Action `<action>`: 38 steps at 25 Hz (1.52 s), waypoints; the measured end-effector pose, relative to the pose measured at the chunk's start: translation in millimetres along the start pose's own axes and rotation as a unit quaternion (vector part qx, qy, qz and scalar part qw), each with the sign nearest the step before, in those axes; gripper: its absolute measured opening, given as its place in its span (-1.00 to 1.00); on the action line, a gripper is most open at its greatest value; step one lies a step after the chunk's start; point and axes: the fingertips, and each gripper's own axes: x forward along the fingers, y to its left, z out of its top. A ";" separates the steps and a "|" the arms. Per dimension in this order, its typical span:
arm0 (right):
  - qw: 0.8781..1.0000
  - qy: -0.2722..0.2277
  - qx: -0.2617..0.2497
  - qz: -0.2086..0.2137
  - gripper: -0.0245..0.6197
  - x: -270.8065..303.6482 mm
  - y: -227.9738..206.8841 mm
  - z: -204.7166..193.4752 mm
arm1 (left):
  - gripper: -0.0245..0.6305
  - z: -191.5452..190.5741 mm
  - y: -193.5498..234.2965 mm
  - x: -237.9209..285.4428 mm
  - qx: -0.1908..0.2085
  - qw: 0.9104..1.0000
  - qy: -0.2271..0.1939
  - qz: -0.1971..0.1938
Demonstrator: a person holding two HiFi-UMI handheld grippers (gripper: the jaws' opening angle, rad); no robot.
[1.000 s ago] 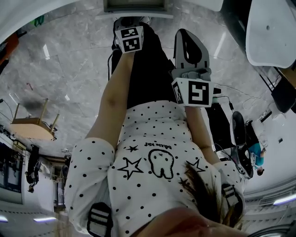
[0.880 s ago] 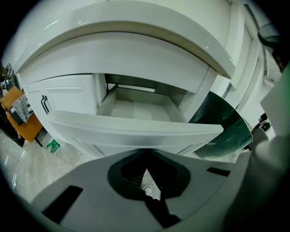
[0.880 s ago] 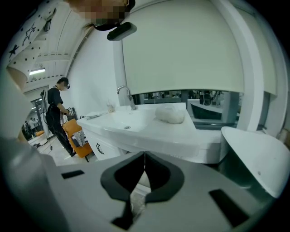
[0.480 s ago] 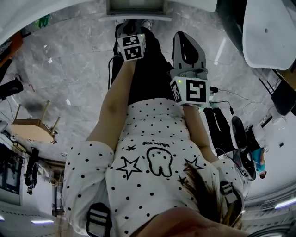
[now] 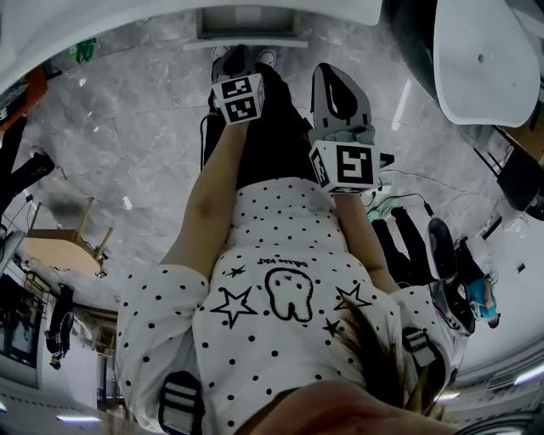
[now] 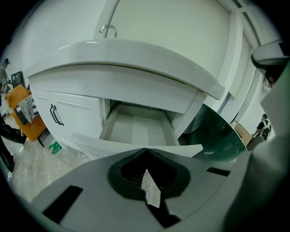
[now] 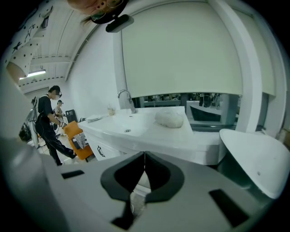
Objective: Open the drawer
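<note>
The white drawer [image 6: 135, 128] under the sink counter [image 6: 136, 59] stands pulled out, its inside bare, its front panel [image 6: 136, 146] nearest me. My left gripper [image 6: 146, 153] is shut on nothing and hangs just in front of and above that panel, not touching it. My right gripper [image 7: 144, 156] is also shut and holds nothing; it looks over the counter top [image 7: 136, 129] with the faucet [image 7: 126, 97]. In the head view both marker cubes, left [image 5: 239, 98] and right [image 5: 344, 163], sit ahead of my body, and the drawer [image 5: 248, 24] lies at the top edge.
A cabinet door with a black handle [image 6: 55, 114] is left of the drawer. An orange chair [image 6: 25, 111] and a person [image 7: 50, 127] are at the far left. A white lump [image 7: 169, 118] lies on the counter. A white round tabletop [image 7: 253, 158] stands at the right.
My left gripper has risen a little toward the head camera, still shut. The right gripper has kept its place.
</note>
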 end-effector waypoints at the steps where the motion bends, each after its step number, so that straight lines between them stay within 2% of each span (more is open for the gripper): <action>1: 1.000 0.000 -0.001 0.000 -0.88 -1.2 -0.4 0.6 | -0.92 5.9 -0.6 -2.8 0.000 1.000 -0.007 -0.001; 11: 1.000 -0.007 0.016 -0.012 -0.88 -11.2 -15.3 14.3 | -0.92 72.1 -10.4 -30.6 0.019 0.998 -0.066 -0.013; 22: 1.000 -0.022 0.002 -0.010 -0.88 -24.9 -14.4 34.4 | -0.92 117.6 -17.2 -59.2 0.034 0.993 -0.110 -0.022; 38: 0.998 -0.057 -0.017 -0.009 -0.88 -43.7 -12.5 63.9 | -0.92 176.1 -29.5 -107.9 0.064 0.982 -0.175 -0.038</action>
